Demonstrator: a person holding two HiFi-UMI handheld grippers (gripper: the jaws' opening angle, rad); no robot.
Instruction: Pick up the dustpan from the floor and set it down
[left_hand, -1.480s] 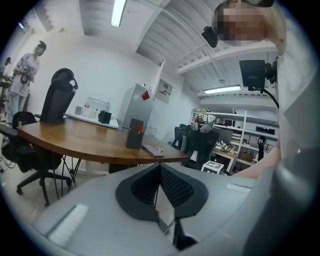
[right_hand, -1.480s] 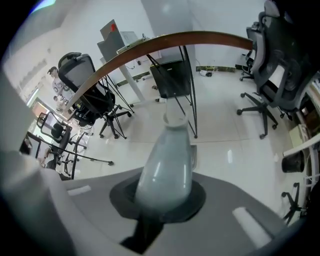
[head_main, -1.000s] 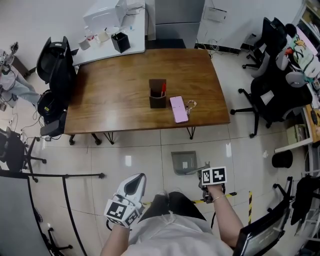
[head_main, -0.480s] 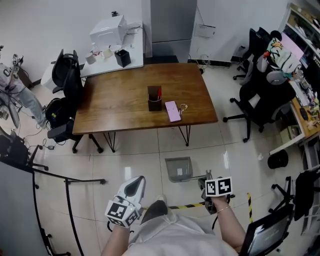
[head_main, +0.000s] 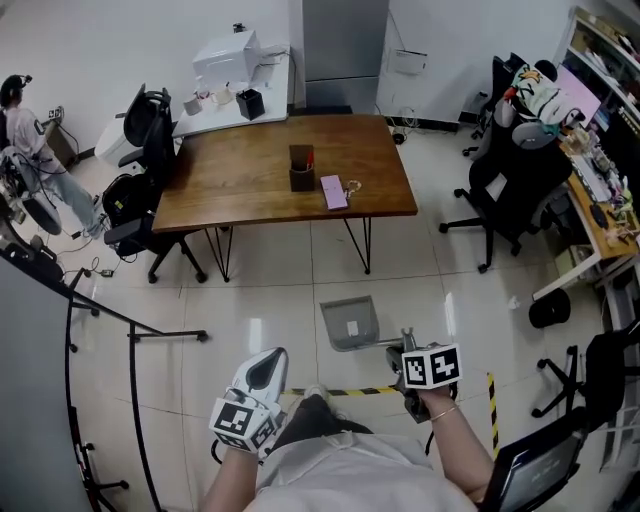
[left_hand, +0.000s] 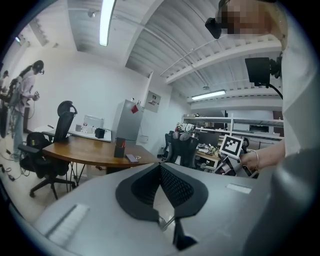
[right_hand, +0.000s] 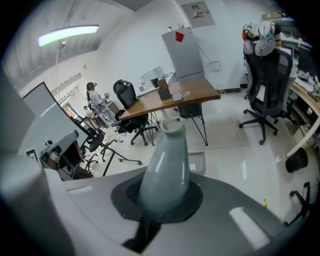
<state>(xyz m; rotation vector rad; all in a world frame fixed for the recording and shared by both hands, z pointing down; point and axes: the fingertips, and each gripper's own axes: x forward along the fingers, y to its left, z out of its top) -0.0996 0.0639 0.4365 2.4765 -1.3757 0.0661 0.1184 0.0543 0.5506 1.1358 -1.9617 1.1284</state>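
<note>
The grey dustpan hangs tilted just above the tiled floor in the head view, its handle running back to my right gripper. That gripper is shut on the handle. In the right gripper view the pale grey handle stands up between the jaws of the right gripper, and a corner of the pan shows beyond it. My left gripper is at the lower left, away from the dustpan. In its own view the left gripper is shut with nothing between its pads.
A wooden table with a pen holder and a phone stands ahead. Office chairs are at its left and at the right. Black stand legs cross the floor at left. Striped tape lies near my feet.
My right gripper has risen with the dustpan held by its handle, and the pan has come up off the floor. The left gripper has risen too. The table now looks farther off.
</note>
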